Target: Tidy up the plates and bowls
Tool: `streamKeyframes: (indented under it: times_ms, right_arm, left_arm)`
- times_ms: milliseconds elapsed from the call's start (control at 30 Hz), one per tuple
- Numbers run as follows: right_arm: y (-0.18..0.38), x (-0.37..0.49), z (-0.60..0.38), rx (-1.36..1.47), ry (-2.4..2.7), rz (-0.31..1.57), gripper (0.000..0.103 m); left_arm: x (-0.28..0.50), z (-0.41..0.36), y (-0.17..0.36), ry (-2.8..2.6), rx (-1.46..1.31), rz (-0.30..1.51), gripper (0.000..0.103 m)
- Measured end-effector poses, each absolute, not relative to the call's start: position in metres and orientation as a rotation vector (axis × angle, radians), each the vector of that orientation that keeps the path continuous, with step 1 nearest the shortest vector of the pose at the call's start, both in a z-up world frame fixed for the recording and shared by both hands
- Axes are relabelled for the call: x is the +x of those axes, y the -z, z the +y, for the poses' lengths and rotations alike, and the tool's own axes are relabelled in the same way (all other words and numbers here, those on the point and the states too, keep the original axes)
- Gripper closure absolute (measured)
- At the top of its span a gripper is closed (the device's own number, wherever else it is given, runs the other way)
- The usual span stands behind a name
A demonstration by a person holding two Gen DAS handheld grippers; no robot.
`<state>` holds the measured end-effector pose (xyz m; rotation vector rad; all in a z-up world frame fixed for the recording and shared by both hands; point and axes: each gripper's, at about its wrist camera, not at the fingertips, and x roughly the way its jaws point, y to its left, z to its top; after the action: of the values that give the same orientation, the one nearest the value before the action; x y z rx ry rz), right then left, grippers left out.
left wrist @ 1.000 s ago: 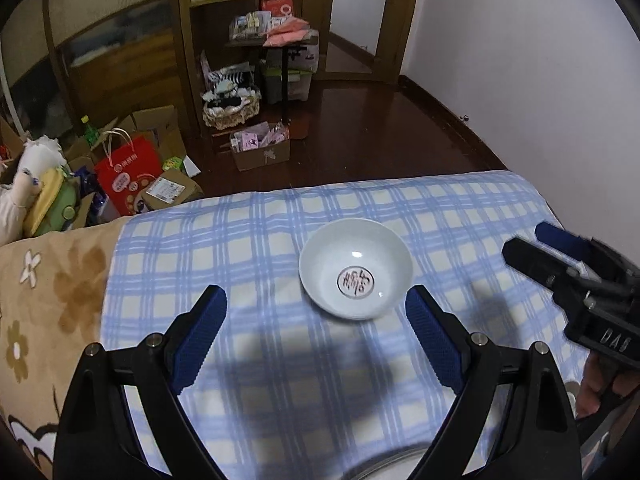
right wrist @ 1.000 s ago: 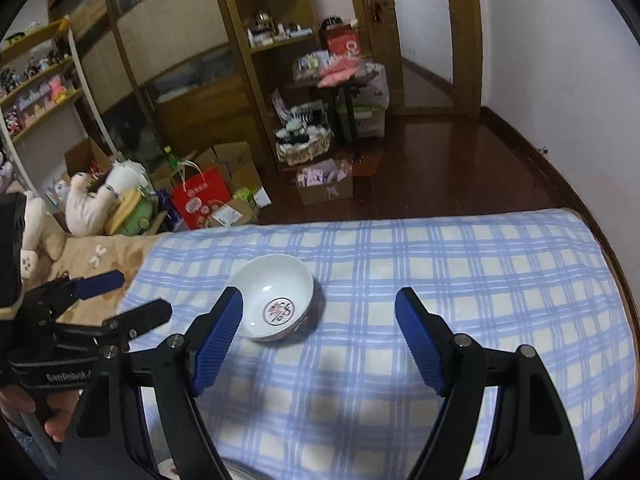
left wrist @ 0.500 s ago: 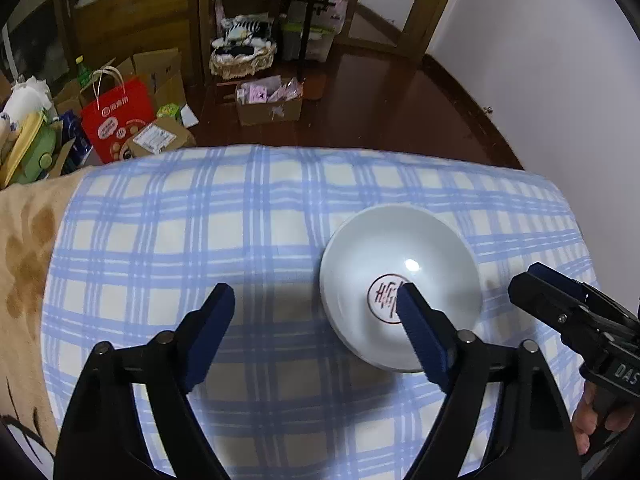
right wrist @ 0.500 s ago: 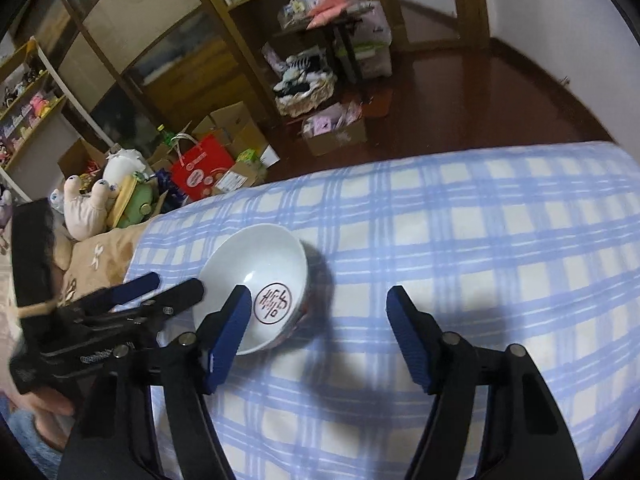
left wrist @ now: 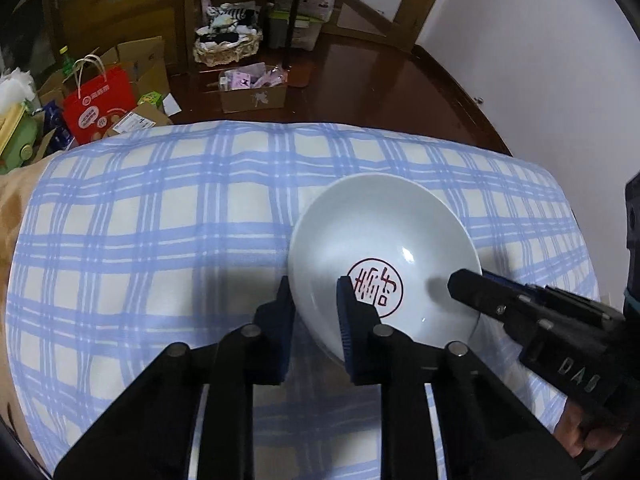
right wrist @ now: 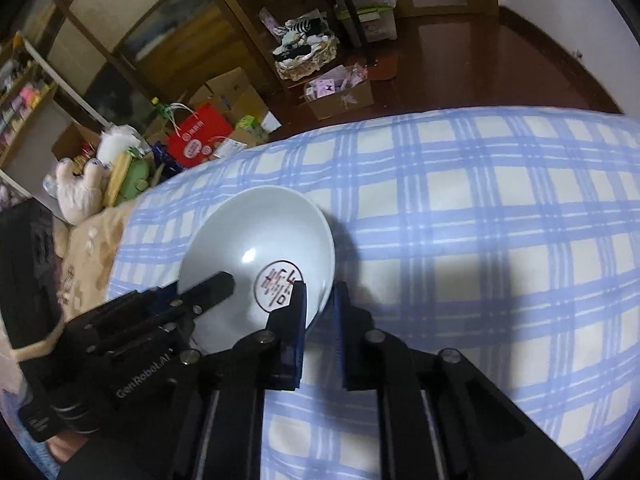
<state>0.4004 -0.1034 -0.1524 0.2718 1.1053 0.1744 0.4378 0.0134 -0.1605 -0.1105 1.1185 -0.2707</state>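
Half a second ago both sets of jaws stood wide, with the bowl only between or beside them. Now both have closed onto its rim. Left gripper [left wrist: 314,294]: one pad outside the wall, the other inside by the red seal mark, clamped on the near-left edge. Right gripper [right wrist: 320,300]: same arrangement on the near-right edge, one finger inside, one outside. I read both as gripping the bowl [left wrist: 384,248], not merely touching.

Bowl sits on the blue checked cloth [left wrist: 160,220], toward its right half from the left view, upright or nearly so. Whether it has left the cloth I cannot tell.

Meaning for the task: grasp looks made, a two-handed one; I judge the lift and carry to a stack comes next. No plates or other bowls clearly in view, so the destination is unknown to me.
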Motion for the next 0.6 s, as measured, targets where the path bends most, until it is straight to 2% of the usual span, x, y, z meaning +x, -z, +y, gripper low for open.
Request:
streamKeyframes:
  times_ms: [233, 600]
  right_arm:
    - [0.13, 0.376, -0.103, 0.241, -0.174, 1.054, 0.091]
    - [0.054, 0.297, -0.112, 0.213, -0.194, 0.92, 0.091]
  left_arm:
    - [0.411, 0.019, 0.14, 0.297, -0.141, 1.104, 0.085]
    - [0.331, 0.01, 0.077, 0.318, -0.157, 1.022, 0.085]
